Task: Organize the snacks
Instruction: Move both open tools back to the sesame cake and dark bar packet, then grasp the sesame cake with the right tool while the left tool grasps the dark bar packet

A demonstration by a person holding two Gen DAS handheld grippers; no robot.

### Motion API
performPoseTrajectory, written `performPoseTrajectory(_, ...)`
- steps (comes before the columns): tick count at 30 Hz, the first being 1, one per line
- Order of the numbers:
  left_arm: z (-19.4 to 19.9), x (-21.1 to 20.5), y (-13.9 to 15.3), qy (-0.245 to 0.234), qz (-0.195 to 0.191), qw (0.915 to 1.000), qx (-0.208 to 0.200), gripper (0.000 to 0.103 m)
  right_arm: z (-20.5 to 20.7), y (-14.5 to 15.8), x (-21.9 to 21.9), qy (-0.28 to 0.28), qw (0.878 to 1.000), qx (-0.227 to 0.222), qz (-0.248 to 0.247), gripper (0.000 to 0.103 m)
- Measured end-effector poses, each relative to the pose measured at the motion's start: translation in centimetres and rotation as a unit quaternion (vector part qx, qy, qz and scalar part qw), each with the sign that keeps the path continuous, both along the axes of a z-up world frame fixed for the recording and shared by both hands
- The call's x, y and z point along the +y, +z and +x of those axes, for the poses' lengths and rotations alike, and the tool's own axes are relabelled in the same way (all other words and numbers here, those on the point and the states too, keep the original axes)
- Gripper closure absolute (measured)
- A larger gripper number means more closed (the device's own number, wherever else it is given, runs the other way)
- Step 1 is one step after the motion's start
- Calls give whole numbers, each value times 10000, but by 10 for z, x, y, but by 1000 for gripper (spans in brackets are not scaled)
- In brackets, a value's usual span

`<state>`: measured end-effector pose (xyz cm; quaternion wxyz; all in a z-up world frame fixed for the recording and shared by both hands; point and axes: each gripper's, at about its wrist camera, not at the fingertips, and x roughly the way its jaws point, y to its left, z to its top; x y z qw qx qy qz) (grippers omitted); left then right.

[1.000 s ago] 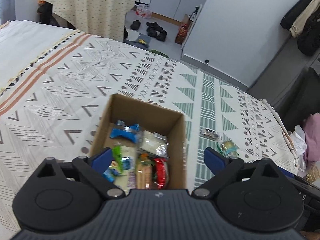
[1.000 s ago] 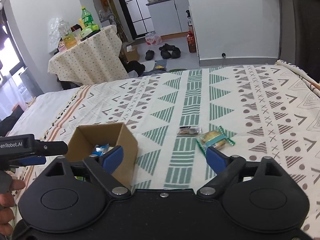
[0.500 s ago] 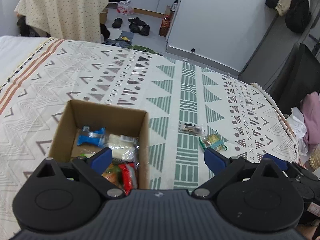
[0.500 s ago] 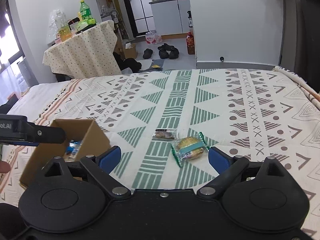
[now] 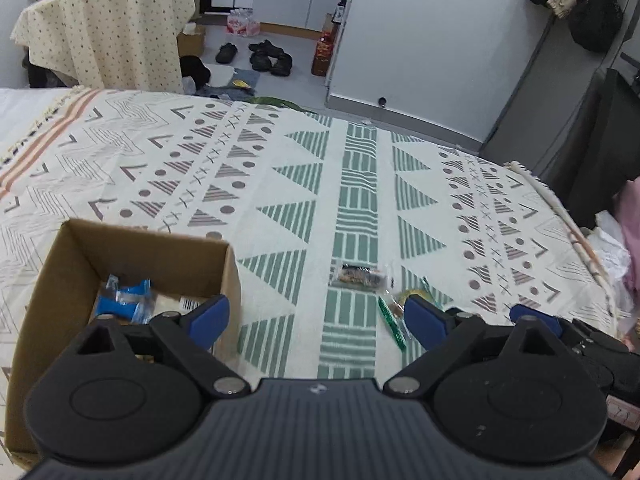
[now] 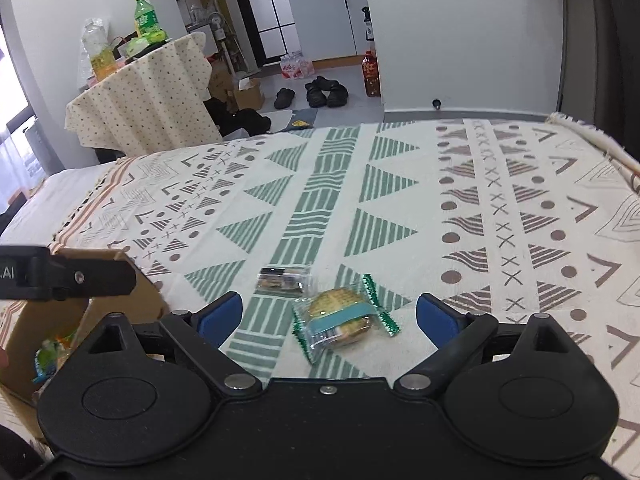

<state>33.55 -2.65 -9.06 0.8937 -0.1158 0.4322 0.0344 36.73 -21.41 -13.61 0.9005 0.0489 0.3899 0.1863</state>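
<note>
A brown cardboard box [image 5: 48,280] [image 6: 148,300] holding several wrapped snacks, among them a blue packet [image 5: 124,300], sits on the patterned bedspread [image 5: 360,184] at the left. Two loose snacks lie to its right: a small clear dark-filled packet [image 5: 360,274] [image 6: 285,280] and a round biscuit in a green-edged wrapper [image 6: 344,317] [image 5: 394,320]. My left gripper [image 5: 316,318] is open, its left finger over the box's right wall. My right gripper [image 6: 329,314] is open too, with the biscuit between its fingertips and slightly ahead. The left gripper's body [image 6: 64,276] juts in at the left of the right wrist view.
The bed's far edge drops to a grey floor with shoes [image 6: 320,92] and a red bottle [image 6: 370,74]. A table under a dotted cloth [image 6: 148,100] stands at the back left. A dark chair [image 5: 600,152] and pink fabric [image 5: 634,232] flank the bed's right side.
Both grippers have swung right, away from the box. The biscuit packet now lies between the right gripper's open fingers. The left gripper no longer hovers over the box's middle.
</note>
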Motion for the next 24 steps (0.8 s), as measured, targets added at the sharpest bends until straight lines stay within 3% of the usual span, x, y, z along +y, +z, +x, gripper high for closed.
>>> performPoseTrajectory(10, 33, -14, -37, 94, -78, 9998, 166, 24, 22, -29, 0, 31, 9993, 349, 116, 11)
performPoseTrajectory(17, 47, -20, -63, 140, -71, 9994, 297, 42, 37, -46, 12, 183, 9988, 455, -4, 12)
performPoseTrajectory(19, 52, -24, -67, 106, -61, 9993, 352, 43, 40, -50, 14, 258, 9985, 487, -35, 15)
performPoseTrajectory(24, 64, -32, -80, 36, -148, 9990, 429, 42, 44, -64, 12, 190, 9970, 747, -94, 35)
